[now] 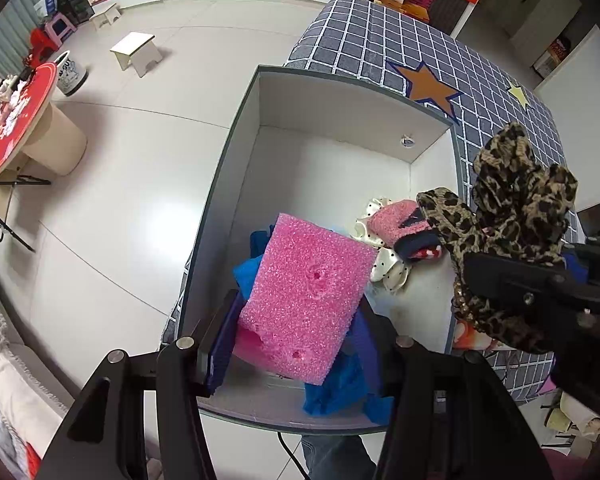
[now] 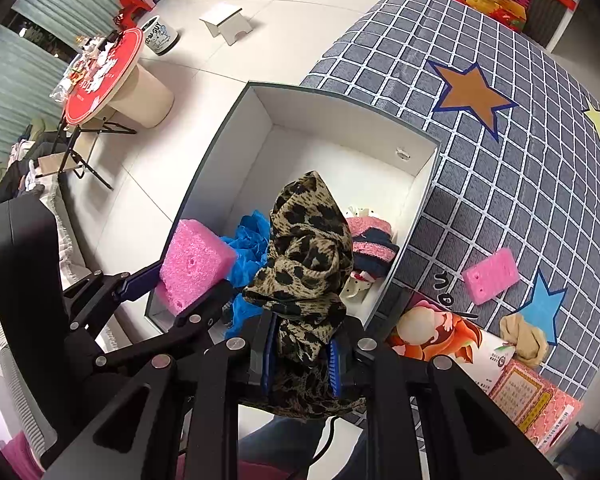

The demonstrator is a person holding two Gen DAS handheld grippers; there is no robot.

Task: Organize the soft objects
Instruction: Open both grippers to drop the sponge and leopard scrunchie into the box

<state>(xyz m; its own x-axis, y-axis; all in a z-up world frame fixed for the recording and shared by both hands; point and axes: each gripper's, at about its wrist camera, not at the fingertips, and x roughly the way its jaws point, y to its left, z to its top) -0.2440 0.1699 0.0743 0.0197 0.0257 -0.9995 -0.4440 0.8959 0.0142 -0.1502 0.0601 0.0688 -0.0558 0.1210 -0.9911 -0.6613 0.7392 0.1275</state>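
My left gripper [image 1: 296,340] is shut on a pink foam sponge [image 1: 308,300] and holds it tilted over the near end of an open grey box [image 1: 236,128] with white inner walls. My right gripper [image 2: 300,344] is shut on a bunched leopard-print cloth [image 2: 308,248], which hangs over the same box just right of the sponge. Both point straight down. In the box lie a crumpled blue cloth [image 2: 248,240], a pink and navy sock [image 2: 368,228] and a white polka-dot cloth [image 1: 388,268]. The right wrist view also shows the left gripper [image 2: 180,284] holding the sponge [image 2: 196,264].
The box rests against a grey checked blanket [image 2: 500,184] with star patches. On the blanket lie a second pink sponge [image 2: 492,276], a beige cloth [image 2: 524,336] and a printed package [image 2: 540,404]. A round red table [image 2: 104,76] and a white stool [image 2: 226,20] stand on the tiled floor.
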